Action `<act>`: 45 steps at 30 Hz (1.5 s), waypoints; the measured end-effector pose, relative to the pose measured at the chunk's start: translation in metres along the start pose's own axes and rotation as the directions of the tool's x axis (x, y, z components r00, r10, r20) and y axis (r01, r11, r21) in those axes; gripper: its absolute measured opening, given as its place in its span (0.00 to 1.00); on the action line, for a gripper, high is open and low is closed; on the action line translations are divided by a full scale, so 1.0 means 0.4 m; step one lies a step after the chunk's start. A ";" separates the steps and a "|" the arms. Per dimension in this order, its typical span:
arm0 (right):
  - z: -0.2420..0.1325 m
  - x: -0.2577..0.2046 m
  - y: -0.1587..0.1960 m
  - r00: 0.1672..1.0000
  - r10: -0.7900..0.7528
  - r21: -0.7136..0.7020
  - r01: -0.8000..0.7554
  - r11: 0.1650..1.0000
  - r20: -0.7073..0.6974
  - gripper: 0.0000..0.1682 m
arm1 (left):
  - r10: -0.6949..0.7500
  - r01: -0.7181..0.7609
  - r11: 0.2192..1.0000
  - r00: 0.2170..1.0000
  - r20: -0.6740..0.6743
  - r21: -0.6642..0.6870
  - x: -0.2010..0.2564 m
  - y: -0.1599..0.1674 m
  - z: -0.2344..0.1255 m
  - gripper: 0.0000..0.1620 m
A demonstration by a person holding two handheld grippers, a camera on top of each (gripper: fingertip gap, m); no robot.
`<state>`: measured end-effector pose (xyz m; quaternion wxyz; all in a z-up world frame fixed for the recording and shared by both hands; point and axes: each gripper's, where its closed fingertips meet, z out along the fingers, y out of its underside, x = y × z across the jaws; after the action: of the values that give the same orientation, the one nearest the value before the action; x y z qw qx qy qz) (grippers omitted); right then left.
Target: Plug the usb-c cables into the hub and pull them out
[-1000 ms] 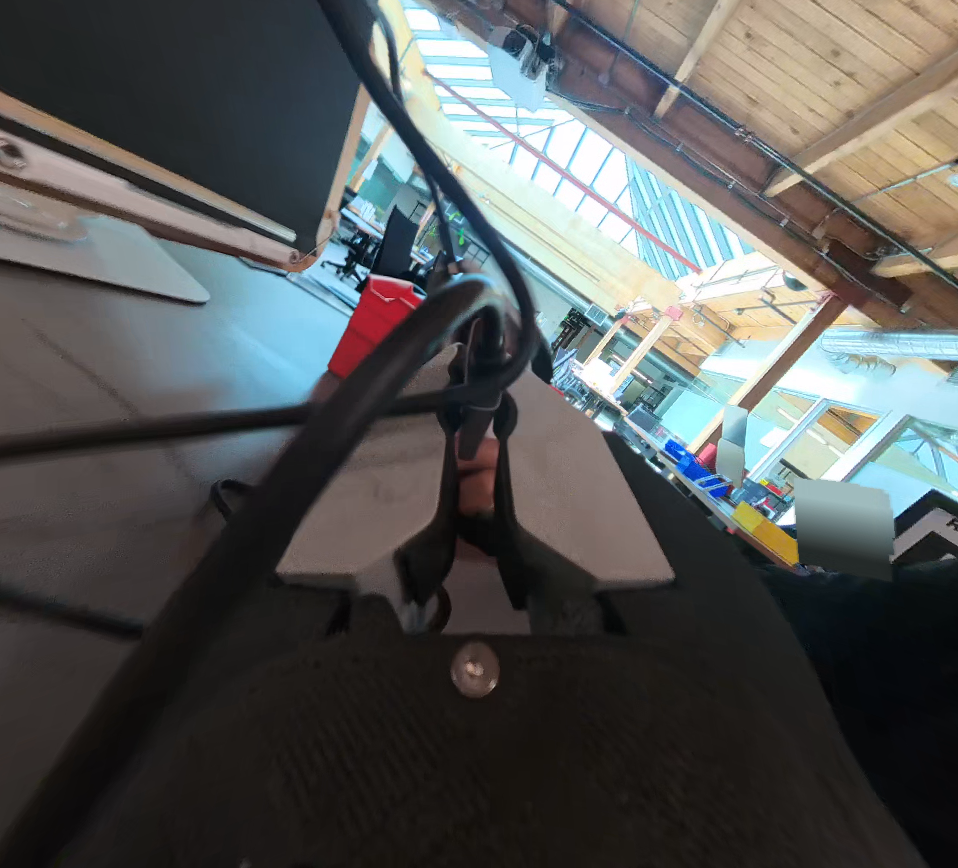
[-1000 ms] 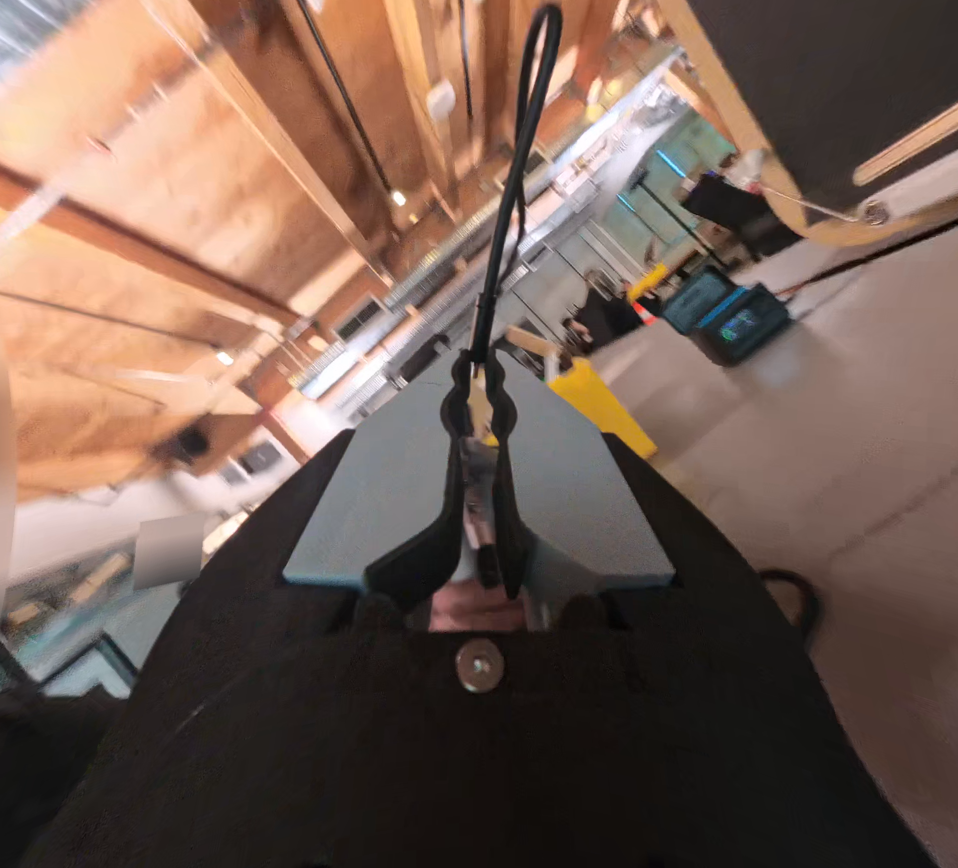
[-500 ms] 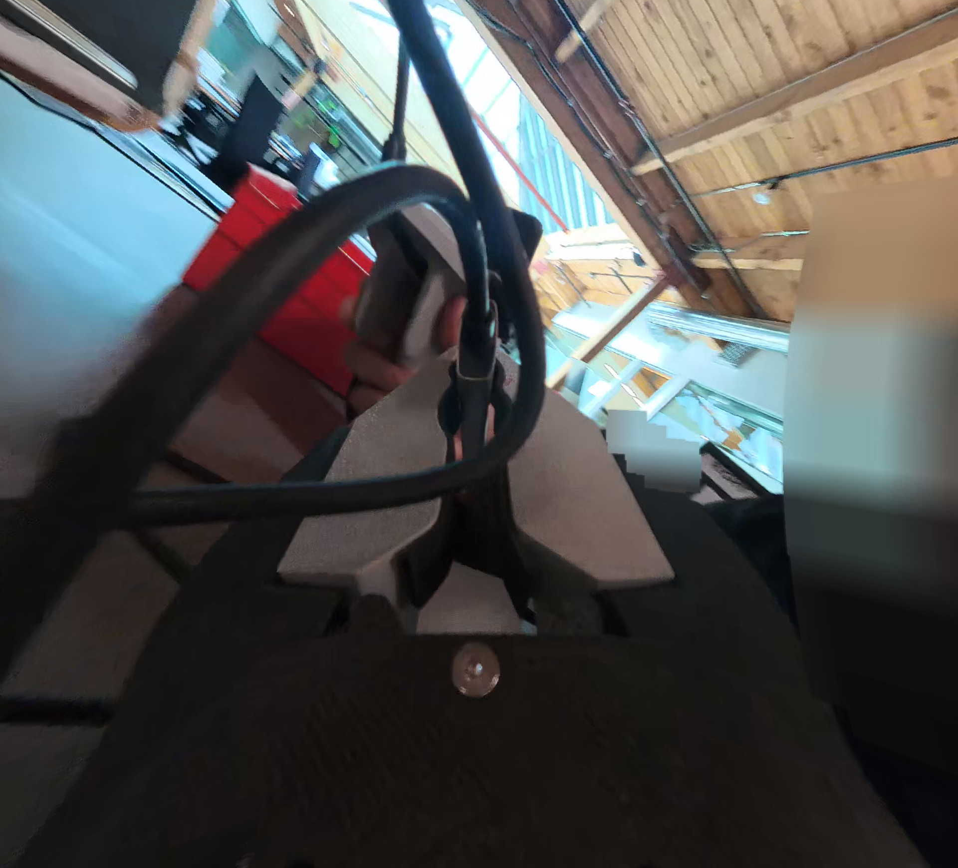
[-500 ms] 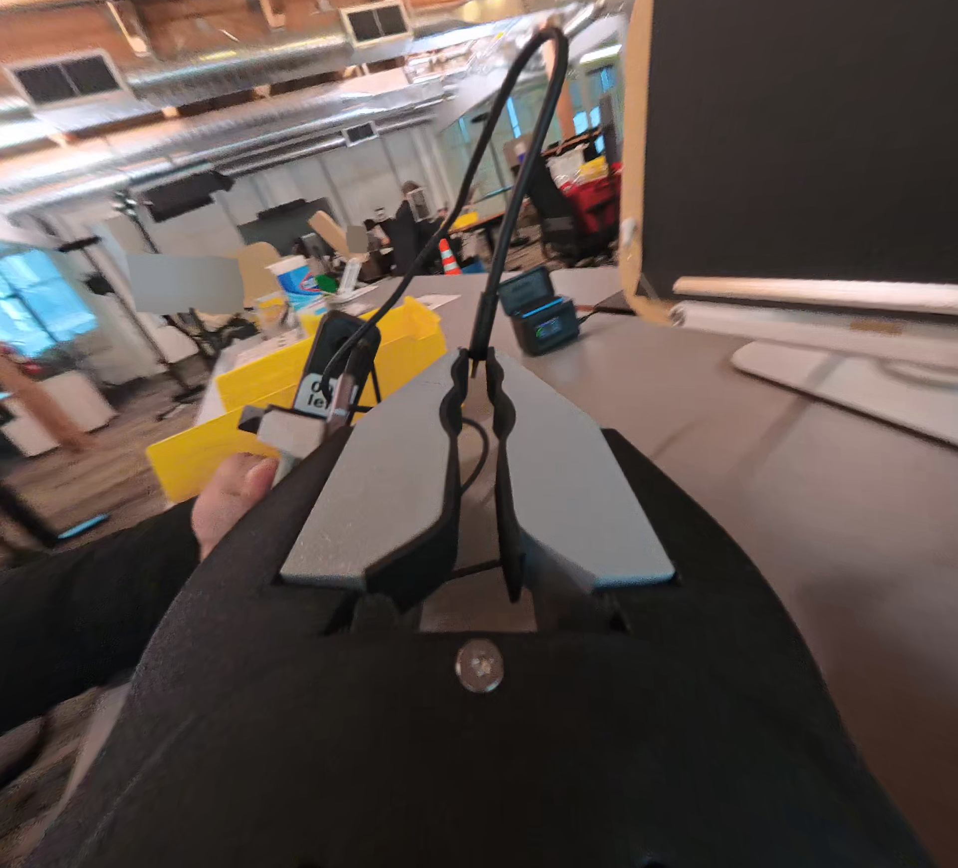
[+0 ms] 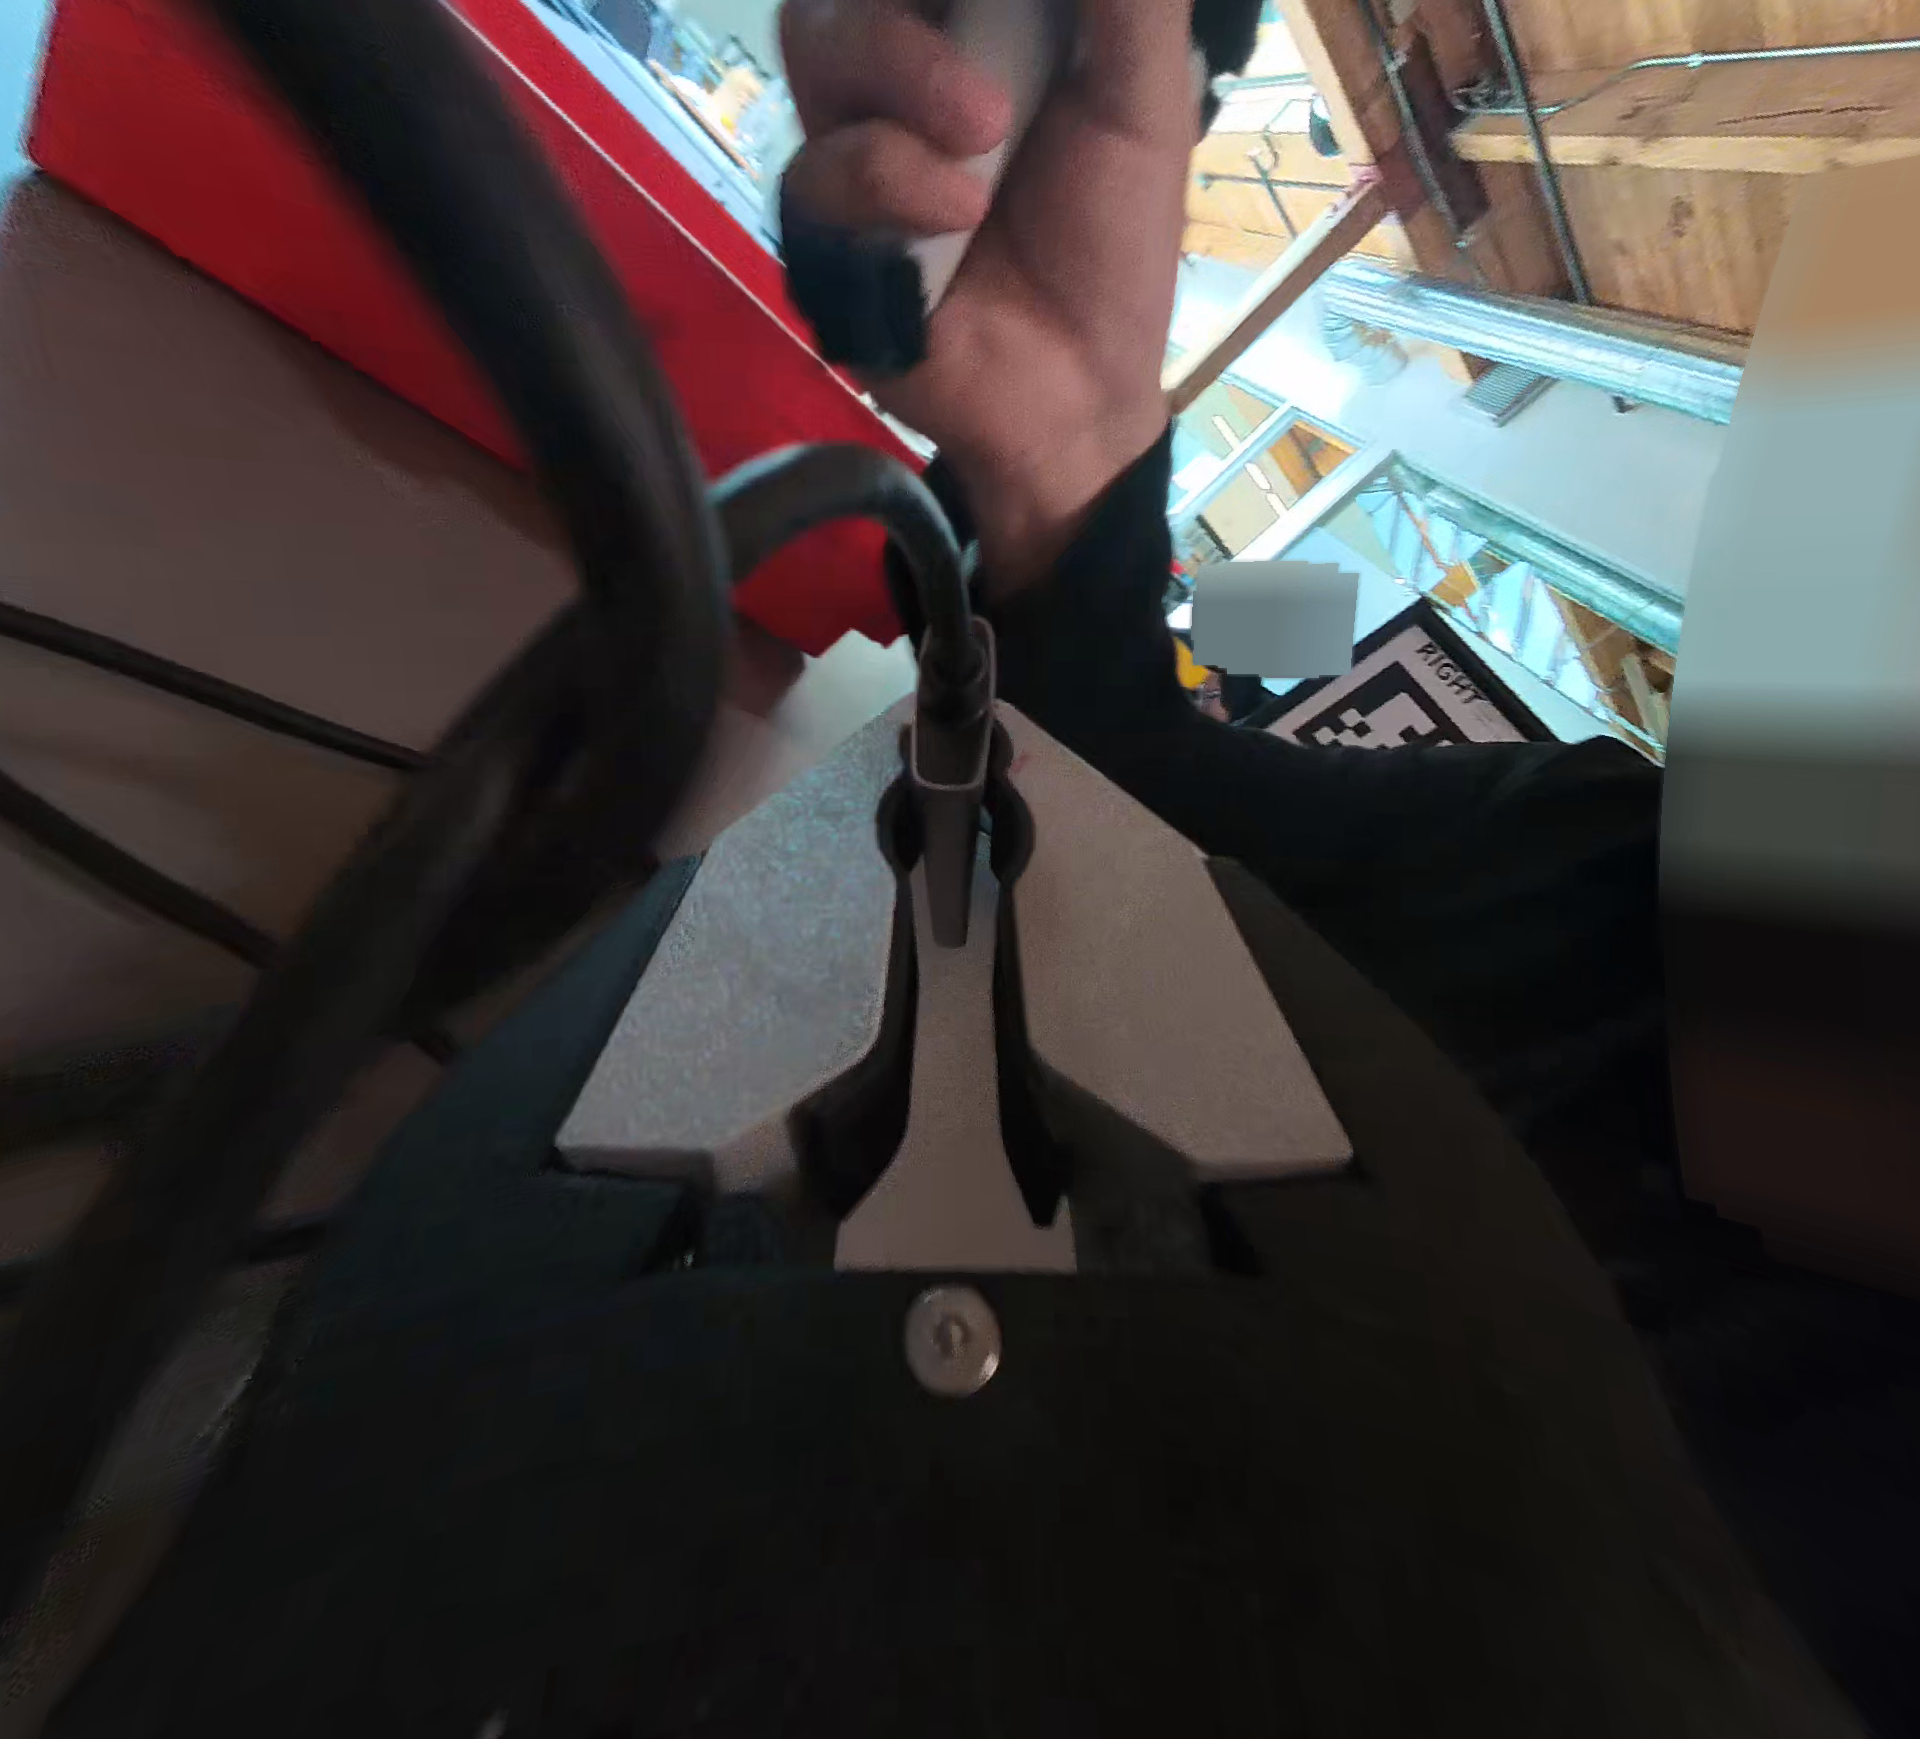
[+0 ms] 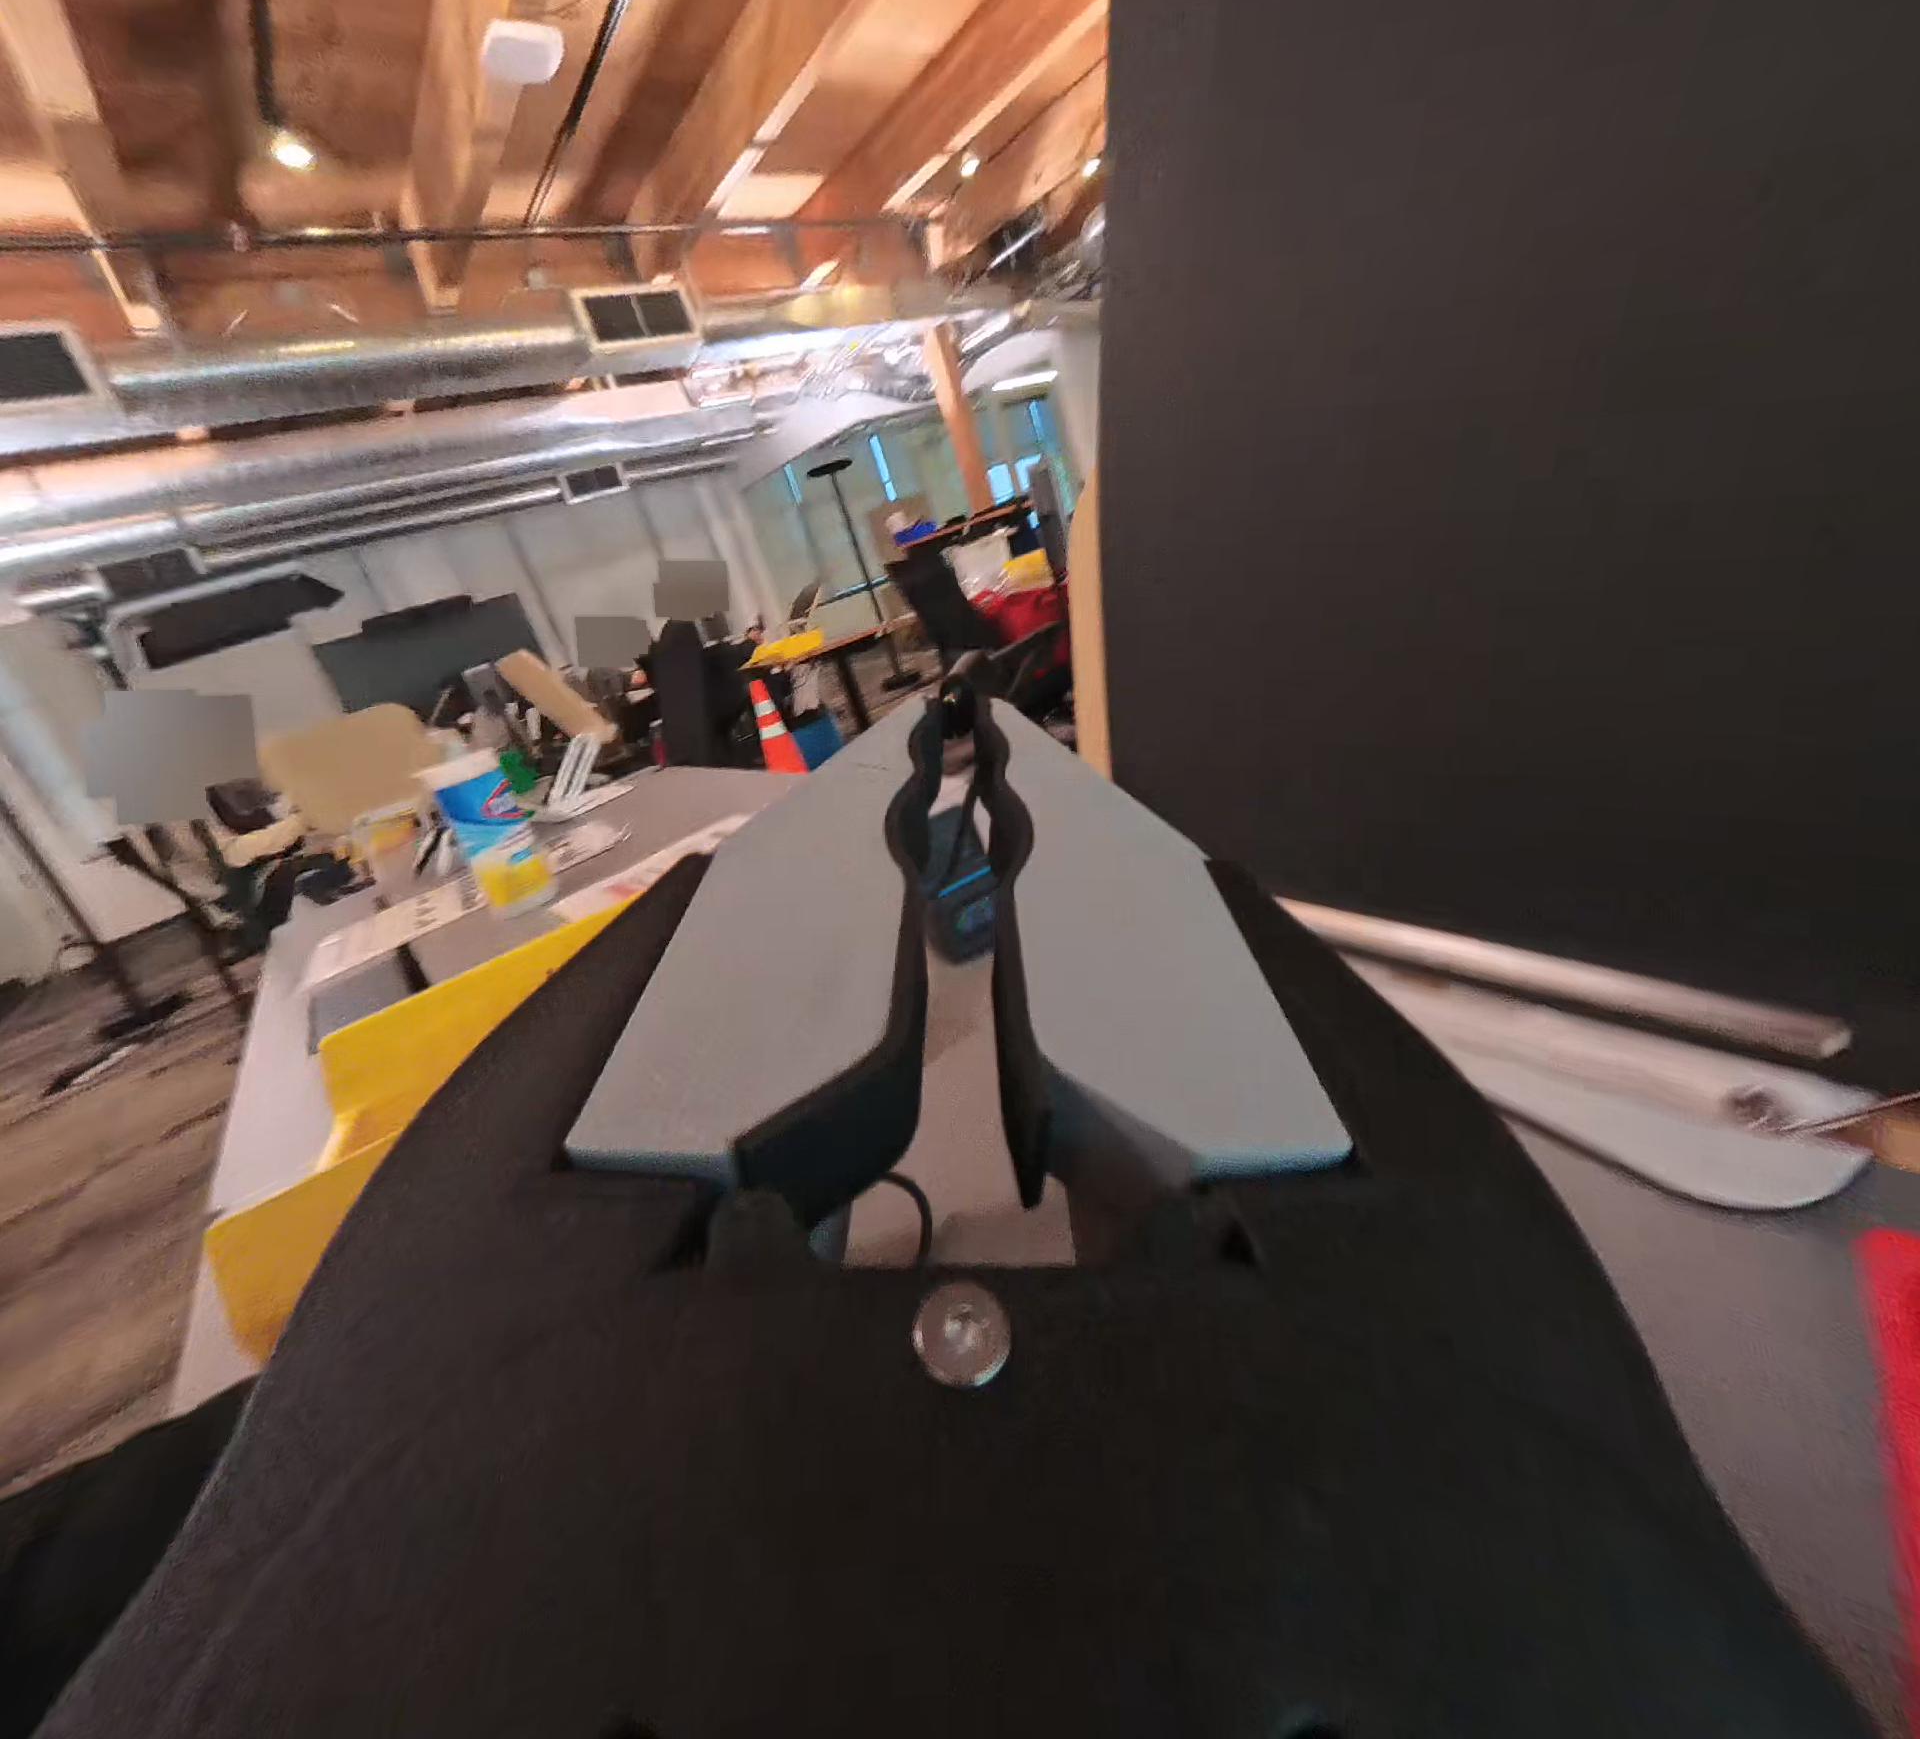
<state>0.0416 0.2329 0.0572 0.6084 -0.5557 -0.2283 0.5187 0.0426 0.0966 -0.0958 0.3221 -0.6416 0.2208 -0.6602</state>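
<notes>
In the left wrist view my left gripper (image 5: 951, 759) is shut on a slim grey metal plug (image 5: 948, 816). Its black cable (image 5: 914, 536) arches up and to the left from the fingertips. A much thicker, blurred black cable (image 5: 540, 401) sweeps across the left of that view. Just beyond, a person's hand (image 5: 1049, 318) grips a pale handle (image 5: 1013, 27). In the right wrist view my right gripper (image 6: 958, 725) is shut at the tips on a thin black cable (image 6: 975, 790), which hangs down through the gap between the fingers. I do not see the hub.
A large black monitor (image 6: 1507, 339) with a grey stand base (image 6: 1714, 1159) stands at the right on the grey table (image 6: 1714, 1326). A yellow bin (image 6: 416, 1066), a small blue-black device (image 6: 961, 910) and a wipes canister (image 6: 488, 827) lie ahead. A red bin (image 5: 312, 162) is at the left. Across from one pair of fingers to the other is roughly 20 centimetres.
The left view has swung so the hand now fills the top, and the grey plug shows between my left fingers. The tall cable loop above the right gripper is gone from view.
</notes>
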 end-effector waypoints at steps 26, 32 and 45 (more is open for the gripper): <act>-0.254 -0.082 0.484 0.891 -0.158 -0.846 0.453 0.282 0.425 0.00 | 0.014 -0.013 0.999 0.999 0.033 -0.049 0.003 0.009 -0.030 0.04; -0.262 -0.121 0.546 0.805 -0.151 -0.785 0.593 0.180 0.573 0.22 | 0.004 -0.004 1.000 0.999 0.053 0.015 -0.004 -0.021 -0.057 0.03; -0.226 -0.144 0.665 0.747 -0.116 -0.710 0.661 0.242 0.655 0.29 | -0.009 0.008 0.998 1.000 0.015 0.060 0.011 -0.040 -0.071 0.03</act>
<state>-0.0023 0.1010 -0.1935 0.2243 -0.5703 -0.7531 0.2393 0.0122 0.1012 -0.0838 0.3401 -0.6377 0.1959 -0.6628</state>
